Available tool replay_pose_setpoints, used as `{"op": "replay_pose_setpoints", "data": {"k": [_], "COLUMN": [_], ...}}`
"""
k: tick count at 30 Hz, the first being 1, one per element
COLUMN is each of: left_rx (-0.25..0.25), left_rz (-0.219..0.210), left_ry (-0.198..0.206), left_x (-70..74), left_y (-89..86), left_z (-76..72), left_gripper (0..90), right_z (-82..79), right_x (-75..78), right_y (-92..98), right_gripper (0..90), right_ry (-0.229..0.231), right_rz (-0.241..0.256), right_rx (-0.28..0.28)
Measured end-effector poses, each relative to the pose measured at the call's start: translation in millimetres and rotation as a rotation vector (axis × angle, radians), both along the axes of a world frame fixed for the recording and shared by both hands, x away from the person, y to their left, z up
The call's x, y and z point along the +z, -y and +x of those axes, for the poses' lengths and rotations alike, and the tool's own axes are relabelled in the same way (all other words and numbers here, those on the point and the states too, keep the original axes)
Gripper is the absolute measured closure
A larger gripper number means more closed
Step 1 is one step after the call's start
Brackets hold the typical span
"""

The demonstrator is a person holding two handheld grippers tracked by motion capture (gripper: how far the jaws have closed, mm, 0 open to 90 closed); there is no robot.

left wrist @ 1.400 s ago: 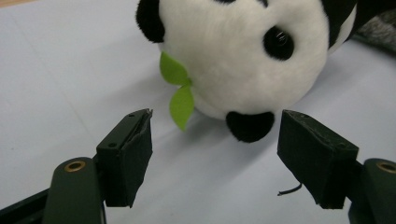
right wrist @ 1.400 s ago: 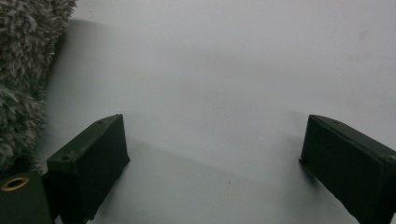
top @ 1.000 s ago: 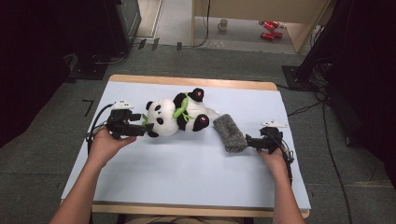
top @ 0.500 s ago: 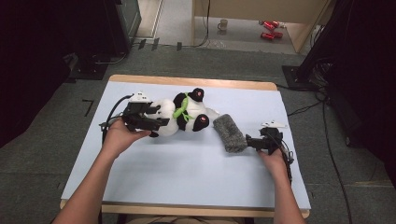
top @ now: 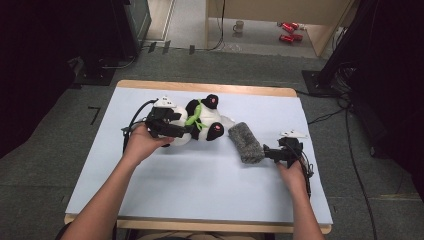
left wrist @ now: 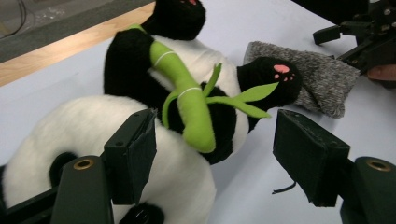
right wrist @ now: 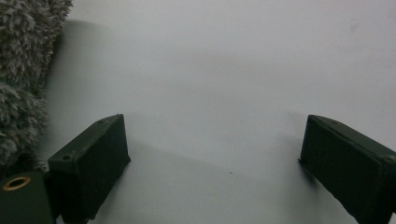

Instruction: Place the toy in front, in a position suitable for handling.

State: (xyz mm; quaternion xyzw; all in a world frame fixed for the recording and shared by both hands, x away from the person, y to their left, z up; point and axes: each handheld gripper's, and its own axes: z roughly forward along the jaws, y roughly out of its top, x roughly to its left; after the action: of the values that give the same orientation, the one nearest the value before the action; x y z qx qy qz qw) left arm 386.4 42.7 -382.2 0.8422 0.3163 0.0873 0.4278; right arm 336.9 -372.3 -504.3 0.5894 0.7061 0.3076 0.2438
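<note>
Right now the panda plush (top: 200,122) lies on its side on the pale blue table (top: 200,190), toward the far edge and a little left of the middle. In the high view the left tool (top: 172,131) sits over the white head end of the toy, with the person's left hand (top: 142,145) behind it. In the left gripper view its jaws stand wide apart: one pad is close against the white fur of the head, perhaps touching it (the angle makes contact hard to judge), while the other pad hangs over bare table, clear of the toy. Between the jaws, farther off, lie the panda's black arm, its green bamboo stalk (left wrist: 189,100) with leaves, and a black paw with pink pads.

Just beside the panda's lower paw lies a grey fuzzy sock (top: 246,142), angled toward the near right. The right tool (top: 267,152) is at the sock's near end, held by the right hand (top: 292,172). In the right gripper view its jaws are spread wide with only table between them; the sock's grey pile (right wrist: 23,70) lies along the left edge, just outside the left jaw.
</note>
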Motion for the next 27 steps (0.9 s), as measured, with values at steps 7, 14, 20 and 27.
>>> {"op": "replay_pose_setpoints", "data": {"k": [7,14,20,27], "left_rx": [-0.01,0.002,0.01,0.039], "left_rz": [-0.004,-0.007,0.019,0.059], "left_ry": [0.005,0.038,0.047,0.133], "left_x": [-4.9,-15.8,-24.9,-33.3], "left_y": [12.1,20.3,23.5,28.9], "left_z": [3.9,4.6,7.4,6.0], "left_gripper": [30.4,32.5,33.0,38.9], "right_z": [-0.2,-0.3,-0.3,-0.3], "right_x": [-0.1,0.0,-0.1,-0.1], "right_y": [0.0,-0.2,-0.2,-0.3], "right_gripper": [6.8,6.8,6.8,6.7], "right_ry": [0.001,0.0,0.001,0.001], "right_rz": [-0.001,-0.002,-0.001,-0.001], "right_rx": [-0.001,-0.002,-0.003,-0.004]}}
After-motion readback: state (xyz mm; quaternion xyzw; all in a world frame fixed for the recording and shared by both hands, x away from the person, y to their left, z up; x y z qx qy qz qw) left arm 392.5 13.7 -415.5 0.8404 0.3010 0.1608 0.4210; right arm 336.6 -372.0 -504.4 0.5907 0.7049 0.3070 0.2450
